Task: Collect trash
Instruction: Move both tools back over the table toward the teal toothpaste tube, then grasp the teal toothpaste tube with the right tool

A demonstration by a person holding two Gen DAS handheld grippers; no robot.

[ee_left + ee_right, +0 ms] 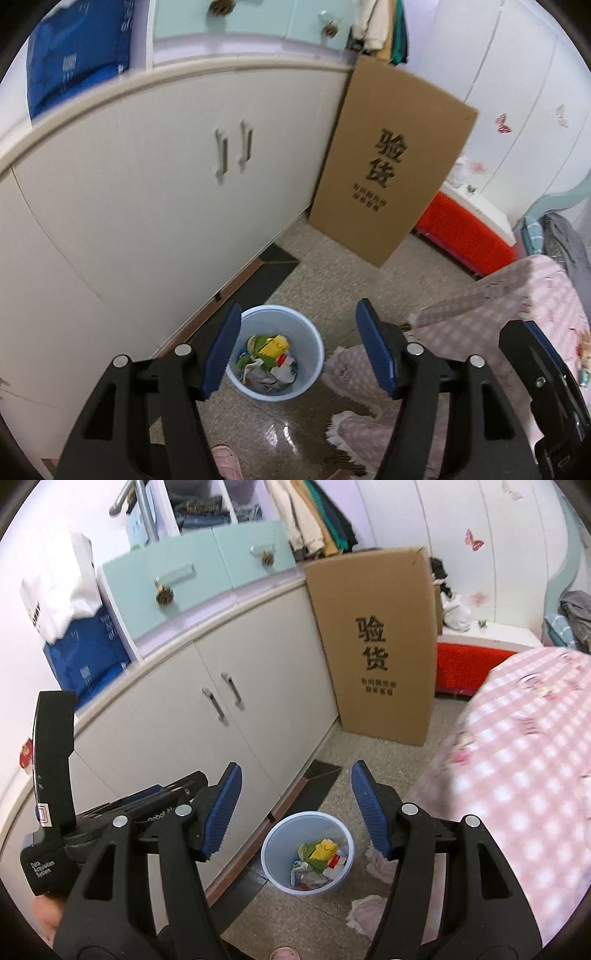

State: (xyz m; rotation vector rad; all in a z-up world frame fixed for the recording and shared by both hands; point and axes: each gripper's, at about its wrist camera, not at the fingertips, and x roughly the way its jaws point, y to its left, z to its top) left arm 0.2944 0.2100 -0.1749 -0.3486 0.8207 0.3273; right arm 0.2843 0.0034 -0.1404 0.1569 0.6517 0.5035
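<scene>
1. Hand-held gripper state. The left hand-held gripper [295, 350] stands with its jaws apart and nothing between the pads. The right hand-held gripper [295, 808] is likewise apart and empty. Both look down over the floor [343, 273].

2. Location of the task items. The trash bin [314, 354], pale blue and round, stands on the floor directly below the grippers, at 6 o'clock in both wrist views. It holds the collected trash [267, 356]: a yellow wrapper, green and red scraps, and crumpled paper. The contents sit well below the rim.

3. Judged step. The release over the bin appears complete; the next step is probably to locate further trash.

4. Procedure.
- Lift both grippers clear of the bin rim before turning away, so that the bin is not tipped.
- Keep the jaws apart during the search; close only once the pads are on both sides of an item.
- Inspect the floor near the pink checked bedcover [517, 775] at 3 o'clock, where its fringe hangs just beside the bin.
- Avoid the cabinet [166, 184] at 10 o'clock.
- The cardboard box [391, 162], at 1 o'clock and farther back, leans against the cabinet; do not knock it.
</scene>
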